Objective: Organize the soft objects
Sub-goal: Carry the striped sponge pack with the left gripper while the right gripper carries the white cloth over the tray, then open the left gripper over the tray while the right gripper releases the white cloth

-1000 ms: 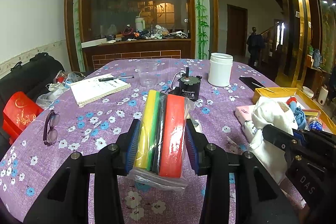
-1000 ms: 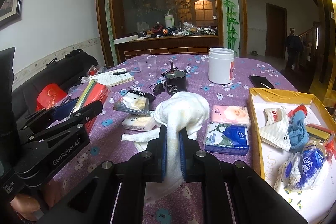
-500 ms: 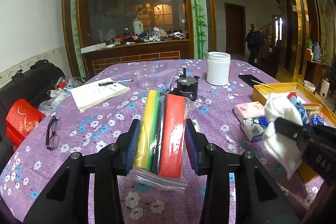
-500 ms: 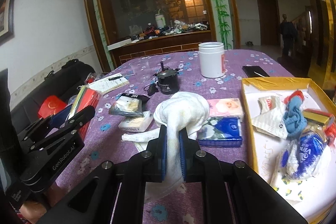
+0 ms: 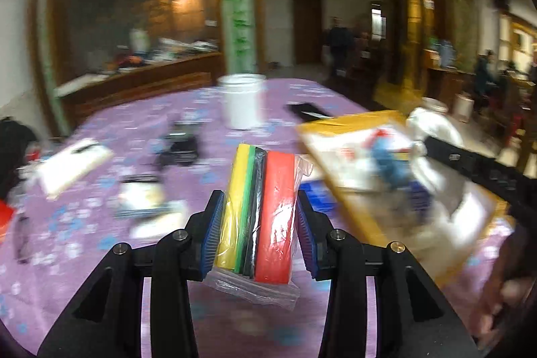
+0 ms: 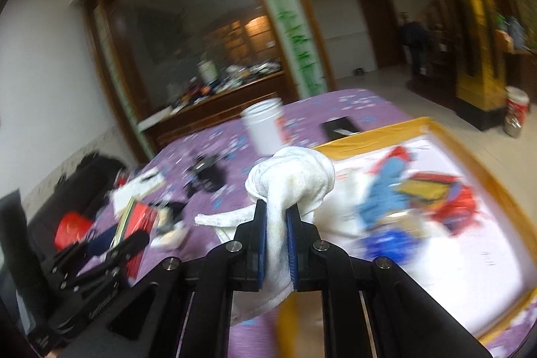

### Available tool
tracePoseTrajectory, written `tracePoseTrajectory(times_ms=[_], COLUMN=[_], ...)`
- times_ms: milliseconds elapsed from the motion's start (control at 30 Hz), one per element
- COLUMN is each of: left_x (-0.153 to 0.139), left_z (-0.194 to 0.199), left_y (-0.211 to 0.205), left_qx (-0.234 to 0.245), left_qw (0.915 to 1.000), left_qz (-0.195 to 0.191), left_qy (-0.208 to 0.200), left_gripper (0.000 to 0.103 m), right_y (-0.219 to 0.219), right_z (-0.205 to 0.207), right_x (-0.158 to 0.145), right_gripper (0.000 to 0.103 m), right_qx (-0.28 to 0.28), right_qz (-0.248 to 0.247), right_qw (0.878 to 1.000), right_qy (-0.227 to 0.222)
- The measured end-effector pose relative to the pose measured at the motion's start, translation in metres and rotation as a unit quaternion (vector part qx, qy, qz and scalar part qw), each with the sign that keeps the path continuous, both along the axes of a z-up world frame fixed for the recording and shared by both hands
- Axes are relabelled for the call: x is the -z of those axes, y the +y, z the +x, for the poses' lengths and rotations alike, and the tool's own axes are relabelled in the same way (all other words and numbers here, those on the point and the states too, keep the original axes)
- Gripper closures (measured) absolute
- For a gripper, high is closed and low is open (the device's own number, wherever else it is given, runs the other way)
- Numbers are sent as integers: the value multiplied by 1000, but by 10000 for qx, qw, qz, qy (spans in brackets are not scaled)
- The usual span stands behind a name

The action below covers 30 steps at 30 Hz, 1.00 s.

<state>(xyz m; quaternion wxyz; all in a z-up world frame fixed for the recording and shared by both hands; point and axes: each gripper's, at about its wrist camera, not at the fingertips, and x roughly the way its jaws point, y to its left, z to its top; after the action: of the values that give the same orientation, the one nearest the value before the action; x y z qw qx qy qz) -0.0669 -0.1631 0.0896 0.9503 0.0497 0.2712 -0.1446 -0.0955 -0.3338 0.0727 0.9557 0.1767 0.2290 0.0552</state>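
Right gripper (image 6: 277,244) clamped on white towel (image 6: 295,180) nearest yellow box (image 6: 470,136), lying ahead-right; left gripper (image 5: 258,234) clamping bagged sponges (image 5: 265,210).

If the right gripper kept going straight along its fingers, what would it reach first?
Probably the yellow-rimmed tray, at its near-left part; the right gripper, shut on the white towel, points there. Blur leaves depth uncertain.

bagged yellow, green, black, red sponges (image 5: 260,210) upright, crumpled white towel (image 6: 292,182) by yellow box (image 6: 470,156)

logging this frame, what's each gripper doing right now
Left gripper: closed on the bagged sponges.
Right gripper: closed on the white towel.
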Motion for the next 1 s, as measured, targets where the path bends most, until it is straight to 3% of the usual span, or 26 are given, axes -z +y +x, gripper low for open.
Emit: tracePoseTrajectory(times_ms=[100, 233, 433, 667, 767, 833, 900, 1000], left_x=[-2, 1, 14, 30, 31, 30, 27, 25], left_z=[3, 5, -2, -5, -6, -6, -8, -7], left_y=[-34, -77, -133, -157, -153, -151, -148, -143], left_qx=[603, 1351, 2035, 2170, 2150, 2128, 2098, 2082], left_qw=[9973, 9866, 9700, 9652, 9646, 9653, 9665, 9678], left_qz=[-171, -367, -230, 53, 7, -48, -135, -217], left_qy=[375, 835, 1308, 1456, 1525, 1515, 1471, 1400], left_gripper=[64, 64, 64, 66, 64, 62, 49, 44], right_y=[-39, -81, -109, -129, -127, -127, -130, -130], right_z=[-10, -24, -29, -26, -25, -25, -26, -26], right_x=[0, 10, 31, 45, 44, 42, 42, 40], right_gripper=[92, 92, 92, 91, 83, 81, 81, 76], right_qx=[401, 832, 1127, 1274, 1211, 1228, 1229, 1218], right_qz=[159, 248, 214, 150, 95, 97, 176, 231], right_qw=[9991, 9958, 9906, 9858, 9865, 9867, 9868, 9869], right_qy=[51, 288, 747, 1088, 1100, 1057, 1041, 1036])
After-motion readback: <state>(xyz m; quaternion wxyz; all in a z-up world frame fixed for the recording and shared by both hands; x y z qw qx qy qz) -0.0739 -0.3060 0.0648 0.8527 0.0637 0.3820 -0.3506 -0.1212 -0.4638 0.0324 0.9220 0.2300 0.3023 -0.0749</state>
